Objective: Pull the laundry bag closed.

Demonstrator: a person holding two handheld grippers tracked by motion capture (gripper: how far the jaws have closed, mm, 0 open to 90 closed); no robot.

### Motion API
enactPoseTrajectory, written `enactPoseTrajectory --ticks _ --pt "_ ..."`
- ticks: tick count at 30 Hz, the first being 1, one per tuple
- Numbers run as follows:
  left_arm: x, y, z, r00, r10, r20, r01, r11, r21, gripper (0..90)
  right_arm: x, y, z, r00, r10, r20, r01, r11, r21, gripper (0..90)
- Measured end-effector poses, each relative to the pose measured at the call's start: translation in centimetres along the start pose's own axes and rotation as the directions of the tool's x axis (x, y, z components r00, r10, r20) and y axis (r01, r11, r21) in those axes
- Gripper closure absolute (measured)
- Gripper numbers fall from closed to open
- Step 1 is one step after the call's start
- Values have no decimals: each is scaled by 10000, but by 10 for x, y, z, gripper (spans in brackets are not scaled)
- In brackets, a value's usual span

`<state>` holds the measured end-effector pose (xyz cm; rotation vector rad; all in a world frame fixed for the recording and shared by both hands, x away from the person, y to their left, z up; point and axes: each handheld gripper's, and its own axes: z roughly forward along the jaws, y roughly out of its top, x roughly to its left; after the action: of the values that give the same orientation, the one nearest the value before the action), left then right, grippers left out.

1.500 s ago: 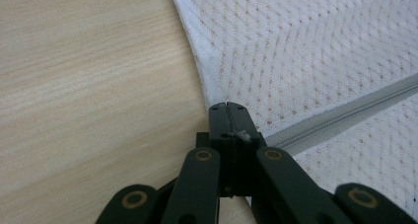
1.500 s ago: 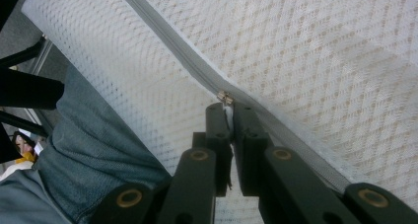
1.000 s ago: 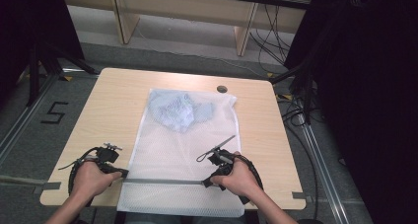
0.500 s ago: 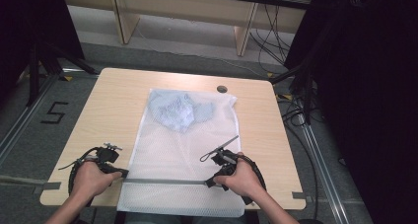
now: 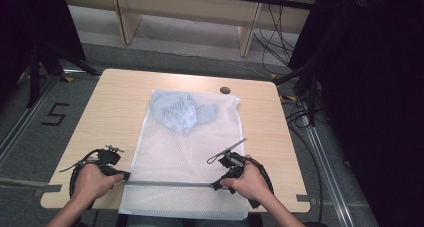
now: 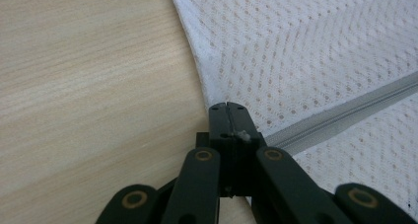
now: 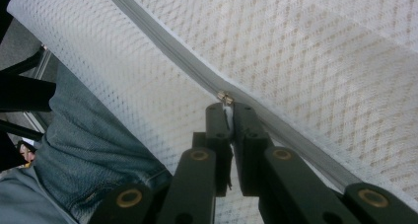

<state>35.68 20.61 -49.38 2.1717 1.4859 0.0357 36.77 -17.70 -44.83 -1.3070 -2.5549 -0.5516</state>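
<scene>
Two grippers (image 5: 123, 175) (image 5: 216, 185), one mesh bag (image 5: 180, 157), one zipper (image 5: 170, 183)

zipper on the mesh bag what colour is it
Grey zipper, on the white mesh bag; clearest in the left gripper view.

White mesh bag (image 5: 185, 157) with grey zipper (image 5: 170, 183); pale blue cloth (image 5: 181, 112) inside; light wood-grain bench (image 5: 120, 107); black jaws.

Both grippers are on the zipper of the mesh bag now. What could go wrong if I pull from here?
The right gripper is shut at the small metal zipper pull, apparently on very little of it; it may slip off.

The left gripper pinches only the edge of the white mesh laundry bag by the grey zipper; the mesh could tear or slide free.

The bag's near end overhangs the light wooden table, so it may get dragged off.
</scene>
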Motion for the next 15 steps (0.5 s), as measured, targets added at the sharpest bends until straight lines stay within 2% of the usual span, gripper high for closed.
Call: enactPoseTrajectory --ticks 4,11,13,14,15 --pt "0 0 0 10000 -9 4 9 10000 1 900 -2 -2 -1 9999 111 49 -111 9998 -137 871" --pt "0 0 0 10000 -4 -6 4 10000 -1 900 -7 -5 -4 9999 159 63 -158 9999 -65 871" --pt "0 0 0 10000 -11 -11 11 10000 2 900 -7 -6 -4 9998 191 -101 -193 9996 -187 871" --pt "0 0 0 10000 -16 -15 16 10000 1 900 -9 -7 -4 9998 200 60 -199 9998 -98 871" --pt "0 0 0 10000 -10 -15 10 10000 -1 900 -8 -7 -5 9995 300 30 -300 9995 12 871"
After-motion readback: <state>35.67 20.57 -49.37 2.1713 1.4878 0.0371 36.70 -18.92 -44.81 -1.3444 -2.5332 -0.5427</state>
